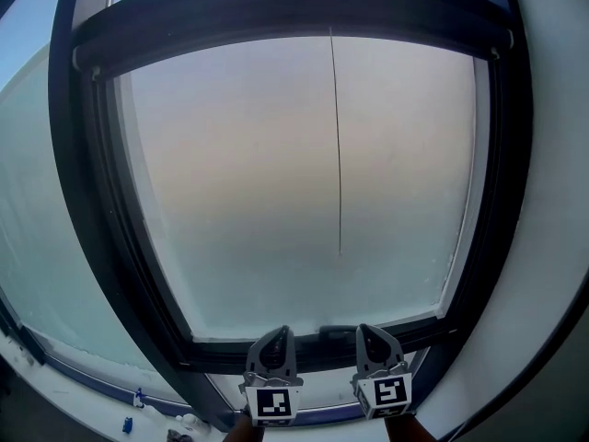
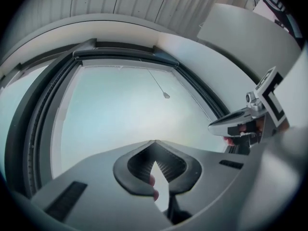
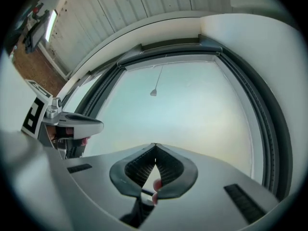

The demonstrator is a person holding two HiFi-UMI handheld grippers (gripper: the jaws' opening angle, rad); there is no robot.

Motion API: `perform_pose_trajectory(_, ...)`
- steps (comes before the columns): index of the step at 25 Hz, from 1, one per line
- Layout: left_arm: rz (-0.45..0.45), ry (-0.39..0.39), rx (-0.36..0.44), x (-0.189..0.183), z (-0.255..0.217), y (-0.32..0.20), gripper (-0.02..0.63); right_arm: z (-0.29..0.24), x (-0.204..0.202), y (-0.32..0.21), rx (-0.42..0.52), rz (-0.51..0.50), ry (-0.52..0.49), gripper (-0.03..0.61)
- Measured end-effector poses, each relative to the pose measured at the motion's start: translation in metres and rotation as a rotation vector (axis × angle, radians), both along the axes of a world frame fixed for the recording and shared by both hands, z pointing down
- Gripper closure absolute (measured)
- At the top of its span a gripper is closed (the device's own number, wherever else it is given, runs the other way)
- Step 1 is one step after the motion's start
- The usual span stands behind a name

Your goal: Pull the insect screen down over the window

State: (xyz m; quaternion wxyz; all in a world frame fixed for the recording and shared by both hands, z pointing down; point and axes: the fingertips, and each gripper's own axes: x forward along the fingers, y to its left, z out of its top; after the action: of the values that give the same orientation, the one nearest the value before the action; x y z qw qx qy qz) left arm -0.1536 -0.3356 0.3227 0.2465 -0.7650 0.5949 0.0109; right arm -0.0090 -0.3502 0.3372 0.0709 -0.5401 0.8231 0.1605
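A dark-framed window (image 1: pixel 92 210) fills the head view. Across its top runs the rolled-up insect screen's dark bar (image 1: pixel 276 21). A thin pull cord (image 1: pixel 338 155) hangs from that bar down the pane and ends about two-thirds of the way down. Both gripper views show its small end piece (image 2: pixel 166 96) (image 3: pixel 153 93) dangling free, well above the jaws. My left gripper (image 1: pixel 276 335) and right gripper (image 1: pixel 372 332) stand side by side at the window's bottom rail, pointing up. Both are shut with nothing between the jaws (image 2: pixel 153 141) (image 3: pixel 154 145).
A white wall reveal (image 1: pixel 543 201) borders the window on the right. Another glass pane (image 1: pixel 37 247) lies to the left. Small blue and white items (image 1: pixel 127 424) sit on the sill at lower left. Each gripper sees the other beside it (image 2: pixel 240 121) (image 3: pixel 77 124).
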Motion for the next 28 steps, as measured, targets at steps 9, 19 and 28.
perform_pose_trajectory(9, 0.049, 0.122, 0.142, -0.013, -0.101, -0.015, 0.612, -0.112, 0.011, -0.018, 0.207, 0.030, 0.019, 0.576)
perform_pose_trajectory(19, -0.085, -0.106, 0.381, -0.022, -0.218, -0.015, 0.612, -0.216, 0.007, -0.006, 0.552, 0.167, 0.288, 0.576)
perform_pose_trajectory(28, -0.251, -0.306, 0.486, -0.015, -0.278, -0.030, 0.612, -0.278, 0.009, -0.018, 0.622, 0.253, 0.381, 0.577)
